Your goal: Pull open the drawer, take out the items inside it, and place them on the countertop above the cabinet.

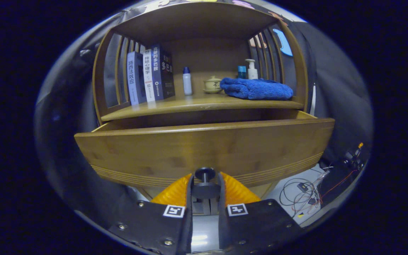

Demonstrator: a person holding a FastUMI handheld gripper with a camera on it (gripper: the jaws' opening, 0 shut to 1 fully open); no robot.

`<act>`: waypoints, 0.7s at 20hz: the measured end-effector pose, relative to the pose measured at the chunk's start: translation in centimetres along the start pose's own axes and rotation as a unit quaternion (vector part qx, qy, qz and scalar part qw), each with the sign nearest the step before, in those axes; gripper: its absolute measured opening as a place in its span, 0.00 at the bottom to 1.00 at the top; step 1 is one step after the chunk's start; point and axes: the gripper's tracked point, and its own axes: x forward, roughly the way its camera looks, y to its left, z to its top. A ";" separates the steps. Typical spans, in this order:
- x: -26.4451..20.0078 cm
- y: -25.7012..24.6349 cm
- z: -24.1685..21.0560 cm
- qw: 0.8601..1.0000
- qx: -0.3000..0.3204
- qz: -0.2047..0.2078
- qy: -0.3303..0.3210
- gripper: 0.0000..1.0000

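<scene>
A wooden drawer point(204, 148) stands pulled partway out of the cabinet, its front panel just ahead of me. My gripper point(205, 182) is shut on the drawer's dark round knob point(205, 174), with one finger pressing each side of it. The drawer's inside is hidden behind its front panel. Above the drawer lies the wooden countertop point(197, 106), a shelf with slatted sides.
On the countertop stand three books point(150, 78) at the left, a small white bottle point(187, 81), a lidded teacup point(213, 85), a folded blue towel point(257, 88) and a pump bottle point(251, 69). Cables point(303, 193) lie on the floor to the right.
</scene>
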 end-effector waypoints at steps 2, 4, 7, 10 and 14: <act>-1.4 -0.1 -0.8 1.000 0.004 -0.003 0.004 0.30; -2.2 -0.2 -1.8 1.000 0.003 -0.005 0.015 0.30; -2.9 -0.2 -1.7 1.000 0.014 -0.005 0.010 0.30; -3.6 -0.2 -2.1 1.000 0.014 -0.009 0.016 0.30; -4.5 -0.3 -2.4 1.000 0.022 -0.014 0.016 0.30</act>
